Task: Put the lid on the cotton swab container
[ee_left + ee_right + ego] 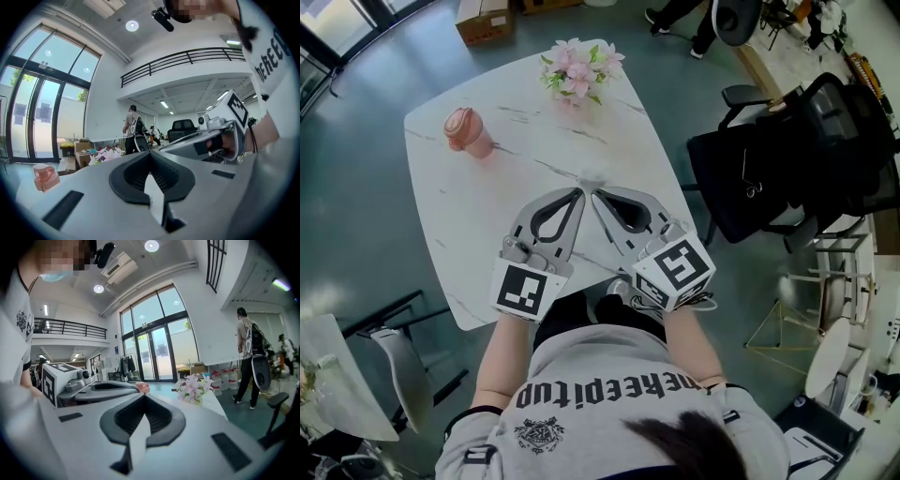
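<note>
left gripper (578, 195) closed | right gripper (597, 195) closed | shirt (609, 417) print reads "keepitup"

The right claw (144, 396) is pinched shut with nothing in it. The left claw (132, 386) sits just to its left, and a pink cup (143, 387) peeks past that claw's tip. Pink flowers (194, 387) stand ahead and a bit right, on the white table (215, 401). A person (251, 357) with a backpack is far off to the right.

Swab container (593, 174) (translucent) barely discernible
</note>
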`<control>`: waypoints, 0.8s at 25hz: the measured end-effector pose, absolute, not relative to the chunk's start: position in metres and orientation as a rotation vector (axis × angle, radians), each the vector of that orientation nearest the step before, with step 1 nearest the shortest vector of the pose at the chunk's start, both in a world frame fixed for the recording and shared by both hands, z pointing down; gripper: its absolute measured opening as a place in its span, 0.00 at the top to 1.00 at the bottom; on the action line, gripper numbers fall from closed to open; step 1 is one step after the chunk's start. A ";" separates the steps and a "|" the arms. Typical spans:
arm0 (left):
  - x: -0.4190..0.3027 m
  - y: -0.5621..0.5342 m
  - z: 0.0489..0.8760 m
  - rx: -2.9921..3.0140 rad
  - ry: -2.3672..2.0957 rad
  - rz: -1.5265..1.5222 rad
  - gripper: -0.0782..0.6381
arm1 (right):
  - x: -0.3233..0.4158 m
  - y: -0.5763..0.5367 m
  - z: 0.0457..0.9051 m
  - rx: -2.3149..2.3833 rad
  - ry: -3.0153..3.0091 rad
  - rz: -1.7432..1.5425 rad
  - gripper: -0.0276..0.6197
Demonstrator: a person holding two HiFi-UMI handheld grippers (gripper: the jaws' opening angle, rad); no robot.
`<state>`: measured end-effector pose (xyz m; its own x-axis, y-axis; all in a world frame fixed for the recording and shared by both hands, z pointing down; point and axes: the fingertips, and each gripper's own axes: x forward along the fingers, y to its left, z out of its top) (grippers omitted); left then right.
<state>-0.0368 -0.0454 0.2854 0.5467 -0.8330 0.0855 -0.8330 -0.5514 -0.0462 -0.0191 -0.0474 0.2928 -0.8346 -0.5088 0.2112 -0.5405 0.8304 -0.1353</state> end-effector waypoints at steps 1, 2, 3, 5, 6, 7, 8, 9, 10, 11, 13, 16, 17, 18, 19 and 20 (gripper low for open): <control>-0.035 -0.043 0.282 -2.756 1.486 -0.149 0.87 | -0.018 -0.045 0.290 0.820 -2.853 0.278 0.94; -0.033 -0.042 0.279 -2.749 1.486 -0.144 0.87 | -0.017 -0.044 0.287 0.818 -2.861 0.271 0.94; -0.032 -0.040 0.275 -2.742 1.488 -0.137 0.87 | -0.016 -0.042 0.284 0.816 -2.869 0.262 0.94; -0.030 -0.037 0.270 -2.729 1.494 -0.122 0.87 | -0.014 -0.039 0.279 0.813 -2.883 0.247 0.94; -0.028 -0.035 0.267 -2.726 1.497 -0.115 0.87 | -0.013 -0.038 0.277 0.813 -2.888 0.242 0.94; -0.027 -0.034 0.265 -2.723 1.500 -0.110 0.87 | -0.011 -0.037 0.275 0.813 -2.892 0.237 0.94; -0.026 -0.032 0.263 -2.721 1.504 -0.106 0.87 | -0.010 -0.035 0.273 0.812 -2.897 0.231 0.94; -0.025 -0.030 0.260 -2.717 1.507 -0.104 0.87 | -0.009 -0.034 0.271 0.810 -2.901 0.223 0.94; -0.024 -0.029 0.259 -2.713 1.512 -0.103 0.87 | -0.008 -0.032 0.269 0.806 -2.906 0.213 0.94; -0.023 -0.028 0.257 -2.709 1.516 -0.103 0.87 | -0.007 -0.031 0.267 0.804 -2.909 0.203 0.94; -0.021 -0.026 0.255 -2.701 1.522 -0.103 0.87 | -0.005 -0.030 0.263 0.801 -2.918 0.189 0.94; -0.017 -0.025 0.254 -2.695 1.529 -0.097 0.87 | -0.001 -0.027 0.256 0.795 -2.942 0.173 0.94; -0.016 -0.024 0.253 -2.694 1.532 -0.095 0.87 | 0.000 -0.027 0.254 0.792 -2.951 0.170 0.94; -0.014 -0.024 0.252 -2.692 1.533 -0.093 0.87 | 0.001 -0.026 0.252 0.789 -2.960 0.166 0.94; -0.013 -0.024 0.251 -2.690 1.533 -0.091 0.87 | 0.002 -0.026 0.250 0.784 -2.965 0.161 0.94; -0.012 -0.024 0.250 -2.686 1.531 -0.091 0.87 | 0.002 -0.026 0.249 0.780 -2.967 0.155 0.94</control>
<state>-0.0120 -0.0239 0.2499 0.5083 -0.8607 0.0271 -0.8579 -0.5089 -0.0713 0.0022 -0.0261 0.2485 -0.8688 -0.4865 0.0926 -0.4935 0.8661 -0.0801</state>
